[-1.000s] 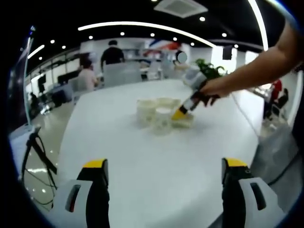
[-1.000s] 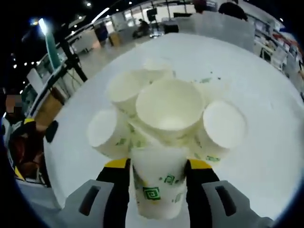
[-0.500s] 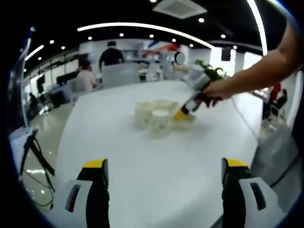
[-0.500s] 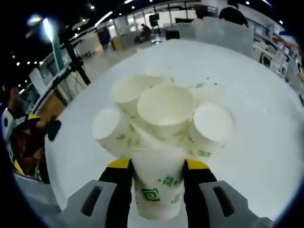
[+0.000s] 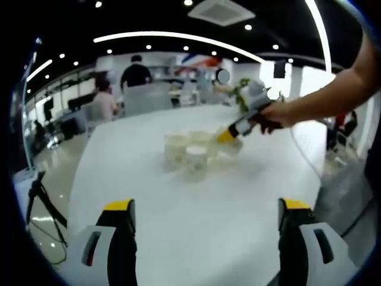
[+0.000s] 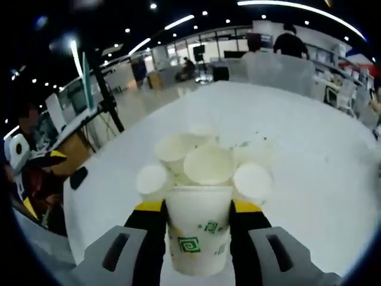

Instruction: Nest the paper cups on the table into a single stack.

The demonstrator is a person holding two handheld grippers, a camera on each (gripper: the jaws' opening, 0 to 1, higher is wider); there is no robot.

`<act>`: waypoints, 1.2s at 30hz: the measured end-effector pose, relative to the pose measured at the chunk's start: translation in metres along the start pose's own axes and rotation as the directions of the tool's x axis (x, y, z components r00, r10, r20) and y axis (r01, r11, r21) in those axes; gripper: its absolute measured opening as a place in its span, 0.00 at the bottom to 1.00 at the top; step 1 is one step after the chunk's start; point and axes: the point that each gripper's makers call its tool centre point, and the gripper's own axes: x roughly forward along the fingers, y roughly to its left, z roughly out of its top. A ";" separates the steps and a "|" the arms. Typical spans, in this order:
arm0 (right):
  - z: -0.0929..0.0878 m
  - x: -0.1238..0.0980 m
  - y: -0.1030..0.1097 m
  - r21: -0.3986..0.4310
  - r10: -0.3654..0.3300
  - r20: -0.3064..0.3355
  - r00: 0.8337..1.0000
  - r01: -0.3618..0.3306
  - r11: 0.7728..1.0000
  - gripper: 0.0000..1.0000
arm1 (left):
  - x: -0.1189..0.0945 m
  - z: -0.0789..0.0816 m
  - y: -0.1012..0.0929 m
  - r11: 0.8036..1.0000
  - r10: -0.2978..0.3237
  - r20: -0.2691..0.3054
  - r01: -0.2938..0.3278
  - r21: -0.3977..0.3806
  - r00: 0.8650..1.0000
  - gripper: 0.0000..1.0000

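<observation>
— What does the left gripper view show, going from its left side?

— The left gripper (image 5: 205,238) stands with its jaws wide apart and nothing between them, low over the white table (image 5: 196,220). Past it, near the table's middle, sits a cluster of paper cups (image 5: 193,152). To their right the right gripper (image 5: 226,136), held by a person's hand (image 5: 274,114), hangs just over the cluster with a cup at its tip, though that cup is blurred there.

— And the right gripper view?

— At far left the left gripper's yellow-tipped body (image 6: 36,162) shows beyond the table edge. In the middle, the right gripper's two jaws press on either side of a held cup (image 6: 197,229), white with green square marks, upright with its mouth up. Just behind its rim, lower on the table, the clustered cups stand touching one another, some mouth-up, others apparently base-up.
</observation>
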 end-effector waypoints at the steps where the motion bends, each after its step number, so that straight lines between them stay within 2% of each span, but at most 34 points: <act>1: 0.002 -0.002 0.000 -0.003 -0.003 0.008 1.000 0.003 1.000 0.38 | 0.000 0.002 -0.001 1.000 -0.003 0.001 0.003 0.003 1.000 0.98; 3: 0.016 -0.007 0.003 -0.021 0.001 0.075 0.997 0.001 1.000 0.38 | 0.000 0.003 -0.002 1.000 -0.005 0.003 0.005 0.008 1.000 0.98; 7: 0.031 -0.018 0.002 -0.012 -0.006 0.159 0.987 0.008 1.000 0.38 | -0.001 0.005 -0.003 1.000 -0.010 0.005 0.009 0.014 1.000 0.98; 12: 0.044 -0.027 0.003 0.002 0.005 0.233 0.973 -0.006 1.000 0.37 | -0.003 0.009 -0.003 1.000 -0.007 0.011 0.007 0.009 1.000 0.99; 15: 0.052 -0.033 0.006 -0.002 0.021 0.290 0.957 -0.021 1.000 0.37 | -0.002 0.013 -0.004 1.000 -0.011 0.022 0.011 0.001 1.000 0.99; 16: 0.058 -0.039 0.007 -0.008 0.029 0.335 0.942 -0.028 1.000 0.37 | -0.001 0.016 -0.006 1.000 -0.014 0.024 0.014 0.006 1.000 0.99; 19: 0.062 -0.044 0.009 -0.018 0.036 0.368 0.929 -0.032 0.999 0.37 | 0.000 0.019 -0.007 1.000 -0.018 0.030 0.018 0.006 0.999 0.99; 21: 0.066 -0.049 0.005 -0.058 0.013 0.401 0.916 0.012 0.998 0.38 | 0.000 0.019 -0.007 1.000 -0.019 0.032 0.019 0.006 0.999 0.99; 24: 0.066 -0.051 0.006 -0.040 0.024 0.413 0.910 -0.009 0.999 0.38 | 0.001 0.020 -0.008 1.000 -0.021 0.034 0.021 0.004 0.999 0.99; 29: 0.065 -0.055 0.006 -0.047 0.022 0.418 0.908 -0.002 0.999 0.38 | 0.002 0.021 -0.011 1.000 -0.023 0.036 0.023 0.005 0.999 0.99; 36: 0.062 -0.061 0.015 -0.067 0.047 0.443 0.895 -0.019 0.998 0.38 | 0.003 0.022 -0.015 1.000 -0.029 0.042 0.029 0.002 0.999 0.99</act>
